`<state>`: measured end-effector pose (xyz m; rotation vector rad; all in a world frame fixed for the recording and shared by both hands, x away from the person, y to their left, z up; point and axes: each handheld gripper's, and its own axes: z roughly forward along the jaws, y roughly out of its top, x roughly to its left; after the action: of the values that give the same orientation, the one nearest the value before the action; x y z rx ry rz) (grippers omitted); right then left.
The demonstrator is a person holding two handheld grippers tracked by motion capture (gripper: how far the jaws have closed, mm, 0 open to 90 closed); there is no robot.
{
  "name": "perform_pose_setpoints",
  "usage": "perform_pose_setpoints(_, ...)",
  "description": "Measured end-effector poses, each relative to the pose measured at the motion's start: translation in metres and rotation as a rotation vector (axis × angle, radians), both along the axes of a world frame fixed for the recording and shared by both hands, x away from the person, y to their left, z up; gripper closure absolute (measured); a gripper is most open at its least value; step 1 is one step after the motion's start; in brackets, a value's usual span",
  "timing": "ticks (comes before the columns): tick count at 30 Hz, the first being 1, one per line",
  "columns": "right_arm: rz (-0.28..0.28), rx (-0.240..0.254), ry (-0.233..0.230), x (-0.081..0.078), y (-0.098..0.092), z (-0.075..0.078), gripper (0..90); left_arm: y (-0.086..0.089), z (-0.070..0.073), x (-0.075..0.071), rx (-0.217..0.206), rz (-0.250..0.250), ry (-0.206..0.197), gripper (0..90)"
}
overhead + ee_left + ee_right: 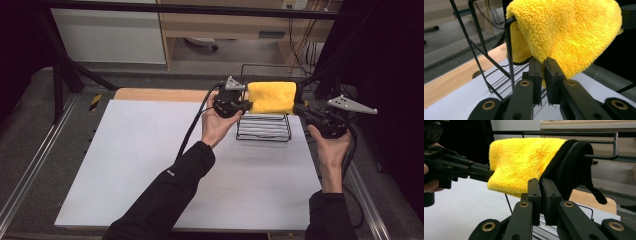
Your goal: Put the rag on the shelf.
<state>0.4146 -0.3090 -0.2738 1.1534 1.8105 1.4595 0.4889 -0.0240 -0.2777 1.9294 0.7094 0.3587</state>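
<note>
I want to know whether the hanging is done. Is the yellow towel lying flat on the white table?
No: the yellow towel is draped over the top bar of the black wire rack, with both grippers at its ends.

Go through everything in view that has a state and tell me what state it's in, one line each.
Fluffy yellow cloth with black edge: draped over the rack's top bar, pinched at both ends.
Black wire rack: upright on the white table surface, holding the cloth.
Left gripper: shut on the cloth's lower edge.
Right gripper: shut on the cloth's black edge.
</note>
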Motion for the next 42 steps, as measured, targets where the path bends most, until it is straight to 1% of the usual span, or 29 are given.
perform_pose_setpoints(3, -0.019, 0.003, 0.026, 0.002, -0.002, -0.008, 85.8, -0.001, -0.001, -0.002, 0.010, -0.001, -0.012, 84.3)
perform_pose_setpoints(5, -0.031, -0.002, 0.047, 0.009, -0.004, -0.015, 85.6, -0.001, -0.001, -0.001, 0.015, 0.000, -0.014, 84.4)
perform_pose_setpoints(7, -0.045, -0.018, 0.066, 0.018, -0.003, -0.019, 85.4, -0.001, -0.002, -0.001, 0.015, 0.000, -0.017, 84.4)
perform_pose_setpoints(9, -0.062, -0.038, 0.066, 0.026, 0.000, -0.021, 85.5, -0.002, -0.002, -0.001, 0.013, -0.001, -0.024, 84.6)
perform_pose_setpoints(12, -0.089, -0.090, 0.062, 0.035, 0.005, -0.020, 85.5, -0.004, -0.004, -0.001, 0.021, 0.005, -0.033, 84.7)
perform_pose_setpoints(14, -0.108, -0.091, 0.046, 0.035, 0.005, -0.019, 85.6, -0.007, -0.004, -0.002, 0.021, 0.004, -0.041, 84.7)
perform_pose_setpoints(15, -0.117, -0.087, 0.031, 0.035, 0.004, -0.019, 85.6, -0.008, -0.004, -0.002, 0.023, 0.003, -0.046, 84.6)
perform_pose_setpoints(17, -0.128, -0.076, 0.018, 0.033, 0.002, -0.020, 85.5, -0.011, -0.005, -0.002, 0.023, 0.002, -0.056, 84.5)
perform_pose_setpoints(20, -0.136, -0.082, 0.012, 0.031, -0.001, -0.021, 85.1, -0.013, -0.006, -0.002, 0.027, -0.001, -0.066, 83.5)
perform_pose_setpoints(22, -0.123, -0.077, 0.015, 0.031, -0.002, -0.021, 84.0, -0.011, -0.006, -0.003, 0.024, -0.004, -0.066, 81.5)
perform_pose_setpoints(24, -0.105, -0.075, 0.006, 0.028, -0.002, -0.020, 81.0, -0.006, -0.005, -0.004, 0.011, -0.018, -0.058, 76.3)
perform_pose_setpoints(27, -0.082, -0.067, -0.013, 0.020, -0.004, -0.019, 75.1, 0.003, -0.002, -0.006, 0.010, -0.027, -0.058, 67.9)
perform_pose_setpoints(29, -0.071, -0.054, -0.021, 0.015, -0.004, -0.018, 69.9, 0.011, 0.000, -0.009, 0.011, -0.036, -0.050, 61.9)
perform_pose_setpoints(32, -0.061, -0.050, -0.024, 0.008, -0.003, -0.015, 62.2, 0.021, 0.000, -0.015, 0.038, -0.039, -0.050, 53.2)
perform_pose_setpoints(37, -0.036, -0.048, -0.023, -0.003, 0.005, -0.010, 48.4, 0.039, -0.005, -0.025, 0.063, -0.047, -0.045, 42.4)
perform_pose_setpoints(40, -0.024, -0.048, -0.014, -0.009, 0.011, -0.010, 41.9, 0.051, -0.012, -0.029, 0.084, -0.060, -0.011, 34.5)
perform_pose_setpoints(42, 0.002, -0.036, -0.001, -0.012, 0.016, -0.013, 36.7, 0.060, -0.018, -0.033, 0.100, -0.063, 0.004, 30.4)
